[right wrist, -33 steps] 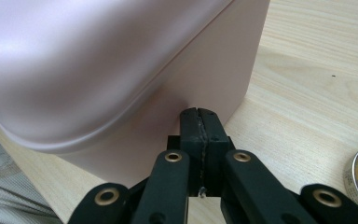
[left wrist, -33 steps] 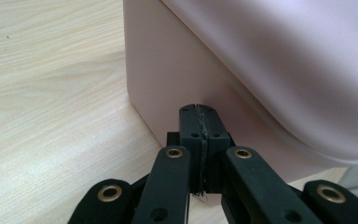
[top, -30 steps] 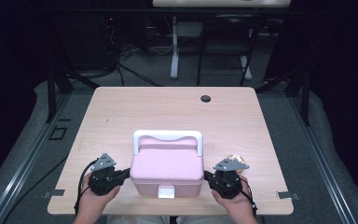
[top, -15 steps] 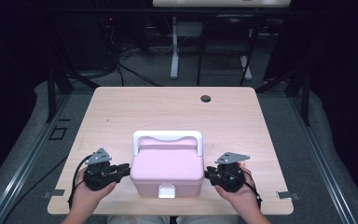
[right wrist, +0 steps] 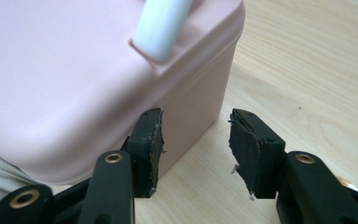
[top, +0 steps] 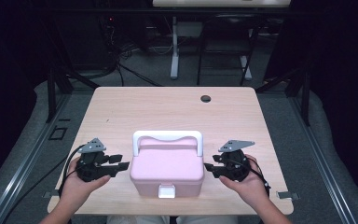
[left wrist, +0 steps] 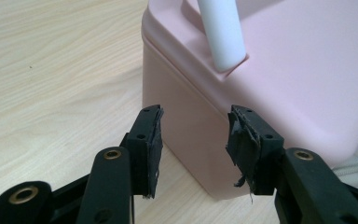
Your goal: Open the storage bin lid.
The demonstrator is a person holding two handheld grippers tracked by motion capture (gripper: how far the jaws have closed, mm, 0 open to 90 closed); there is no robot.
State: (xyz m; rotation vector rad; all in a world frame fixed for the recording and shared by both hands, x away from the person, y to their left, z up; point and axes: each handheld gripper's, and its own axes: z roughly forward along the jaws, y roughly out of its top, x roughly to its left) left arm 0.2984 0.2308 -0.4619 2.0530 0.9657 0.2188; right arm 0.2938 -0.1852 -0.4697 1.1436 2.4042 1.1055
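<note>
A pink lidded box (top: 167,168) with a white handle (top: 167,136) and a white front clasp (top: 166,191) stands near the table's front edge. My left gripper (top: 120,164) hovers just off the box's left side, pointing at it. Its jaws have just been opening and stand apart with nothing between them (left wrist: 193,140); the box's side wall (left wrist: 191,116) lies a little beyond the pads. My right gripper (top: 208,166) mirrors this at the box's right side, its jaws likewise just opened and empty (right wrist: 195,140), facing the box's corner (right wrist: 200,107).
The light wooden table (top: 168,109) has a dark round cable hole (top: 206,99) at its far edge. Bare tabletop stretches behind the box and to both sides. Dark floor, cables and stands lie beyond the table.
Both grippers have lifted off the tabletop and their jaws have spread apart. The hands sit slightly farther from the box's sides. The box has not moved.
</note>
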